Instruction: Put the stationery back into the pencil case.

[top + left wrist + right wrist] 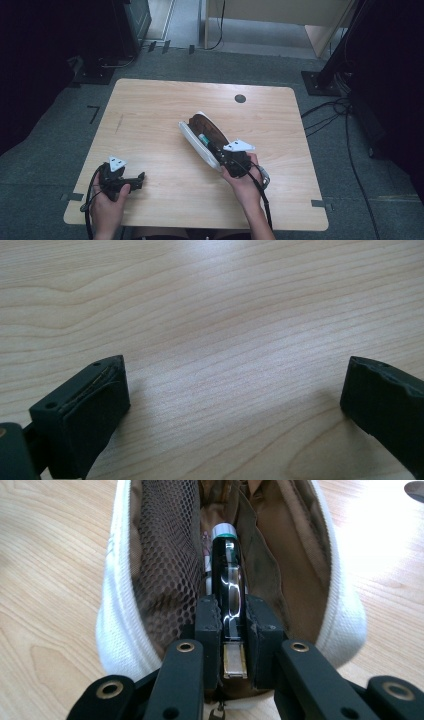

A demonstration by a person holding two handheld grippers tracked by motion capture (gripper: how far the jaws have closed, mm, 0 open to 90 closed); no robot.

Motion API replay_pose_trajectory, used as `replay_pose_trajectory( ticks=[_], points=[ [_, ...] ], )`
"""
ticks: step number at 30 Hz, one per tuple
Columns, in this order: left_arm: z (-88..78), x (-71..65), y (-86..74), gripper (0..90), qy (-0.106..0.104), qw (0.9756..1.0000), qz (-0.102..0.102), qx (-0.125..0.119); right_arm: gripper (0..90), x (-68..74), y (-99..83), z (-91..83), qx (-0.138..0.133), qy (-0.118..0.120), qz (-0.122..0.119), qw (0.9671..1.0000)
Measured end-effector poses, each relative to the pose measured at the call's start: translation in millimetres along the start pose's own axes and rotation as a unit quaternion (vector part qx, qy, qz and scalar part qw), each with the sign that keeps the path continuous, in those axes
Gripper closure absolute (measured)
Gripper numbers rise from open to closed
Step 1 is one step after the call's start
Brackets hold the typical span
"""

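Open pencil case on a wooden tabletop, with a pen being handled at its mouth. The white pouch, lined in brown with a mesh pocket on one inner wall, lies near the middle of the tabletop, its open end toward the person. The right gripper is clamped on a glossy black pen with a silver and green cap end; the pen points along the pouch's length, between the mesh pocket and the fabric divider, its rear metal end sitting between the jaws. The left gripper rests well apart from the pouch at the near left of the tabletop, its jaws spread wide over bare wood and holding nothing. Judged from this arrangement, the step is the passage of the pen through the pouch mouth. Done well, the pen stays parallel to the pouch's long axis, clear of the mesh so that the cap does not snag, and the soft pouch may need steadying by the idle gripper, since a push could slide it across the wood.
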State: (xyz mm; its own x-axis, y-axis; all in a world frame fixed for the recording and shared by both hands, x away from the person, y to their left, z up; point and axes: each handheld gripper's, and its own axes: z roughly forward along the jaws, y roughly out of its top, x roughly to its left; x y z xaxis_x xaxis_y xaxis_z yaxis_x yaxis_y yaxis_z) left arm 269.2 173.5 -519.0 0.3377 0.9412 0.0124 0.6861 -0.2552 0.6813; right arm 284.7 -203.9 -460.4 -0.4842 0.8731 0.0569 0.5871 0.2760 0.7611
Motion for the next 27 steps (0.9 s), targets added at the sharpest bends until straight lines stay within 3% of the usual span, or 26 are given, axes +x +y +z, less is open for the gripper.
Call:
replay_pose_trajectory(
  ticks=[10,17,21,27],
  points=[
    [0.0,0.0,0.0,0.0,0.000,1.0000,0.000,0.000,78.5,1.5,8.7,16.5,0.013,-0.016,-0.013,0.9997],
    [0.0,0.0,0.0,0.0,0.000,1.0000,0.000,0.000,77.7,0.4,10.8,23.5,0.040,-0.006,-0.011,0.9991],
    [0.0,0.0,0.0,0.0,0.000,1.0000,0.000,0.000,73.7,-0.9,10.2,19.8,0.036,-0.006,-0.010,0.9993],
    [0.0,0.0,0.0,0.0,0.000,1.0000,0.000,0.000,74.8,-3.7,7.9,6.7,0.011,0.005,0.000,0.9999]
  ],
)
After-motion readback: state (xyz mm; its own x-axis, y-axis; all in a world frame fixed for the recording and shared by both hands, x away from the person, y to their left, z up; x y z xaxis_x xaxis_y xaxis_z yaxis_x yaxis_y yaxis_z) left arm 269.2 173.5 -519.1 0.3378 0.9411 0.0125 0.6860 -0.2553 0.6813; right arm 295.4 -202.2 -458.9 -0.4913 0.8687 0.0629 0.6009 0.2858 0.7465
